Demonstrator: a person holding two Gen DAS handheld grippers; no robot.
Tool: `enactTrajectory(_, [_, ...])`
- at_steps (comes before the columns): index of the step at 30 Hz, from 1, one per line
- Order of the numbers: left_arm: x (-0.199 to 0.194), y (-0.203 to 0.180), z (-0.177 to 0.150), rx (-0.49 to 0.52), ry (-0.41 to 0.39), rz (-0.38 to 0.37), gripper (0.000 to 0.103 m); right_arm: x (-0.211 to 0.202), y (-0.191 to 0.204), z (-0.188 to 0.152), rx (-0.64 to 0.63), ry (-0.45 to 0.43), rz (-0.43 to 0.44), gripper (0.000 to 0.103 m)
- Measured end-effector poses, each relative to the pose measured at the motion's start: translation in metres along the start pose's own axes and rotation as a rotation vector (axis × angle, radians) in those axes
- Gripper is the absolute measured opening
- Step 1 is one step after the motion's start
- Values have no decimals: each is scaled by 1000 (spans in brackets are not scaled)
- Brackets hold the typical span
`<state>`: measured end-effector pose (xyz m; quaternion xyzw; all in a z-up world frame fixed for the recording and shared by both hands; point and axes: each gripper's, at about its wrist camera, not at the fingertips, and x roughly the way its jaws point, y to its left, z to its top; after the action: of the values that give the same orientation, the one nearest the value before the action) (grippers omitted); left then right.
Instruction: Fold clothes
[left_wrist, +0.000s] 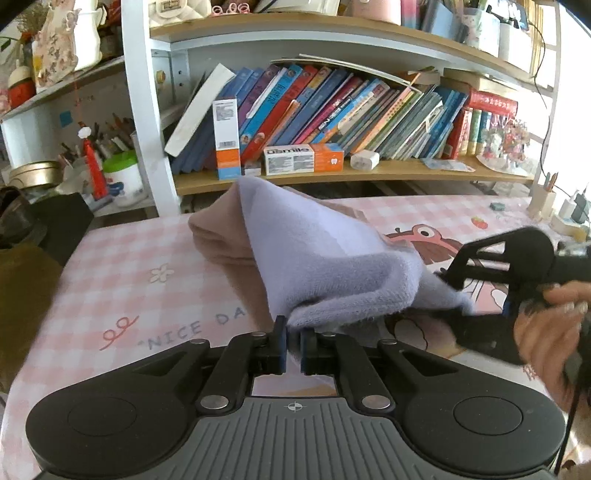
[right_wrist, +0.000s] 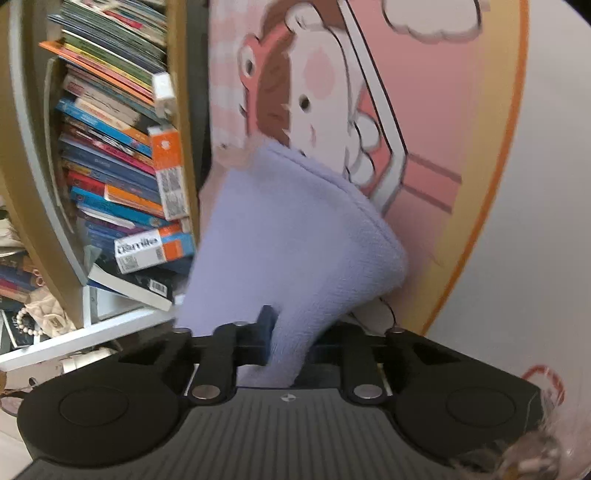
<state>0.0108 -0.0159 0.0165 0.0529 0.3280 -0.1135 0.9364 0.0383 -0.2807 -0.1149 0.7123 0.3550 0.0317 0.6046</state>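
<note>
Cloth: soft, fuzzy purple cloth, bunched and lifted over the pink checked table.
Left gripper: pinches the cloth's bottom edge.
Right gripper: squeezes its other end.

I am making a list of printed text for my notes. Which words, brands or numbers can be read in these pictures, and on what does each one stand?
"NICE DA", the rest hidden by cloth: printed on the pink checked table cover.
"usmile": brand on the white and orange box lying on the shelf.
Book spines: too small to read.
Upright white and orange box: print and barcode too small.
</note>
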Motion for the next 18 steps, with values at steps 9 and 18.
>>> enactTrajectory(9, [-47,-58,41,96,-208,-205,5,-96,112,40,-296,-173,370,12])
enactTrajectory(18, [-133,-114,90,197,-626,-705,5,-227,309,16,-903,-326,681,12])
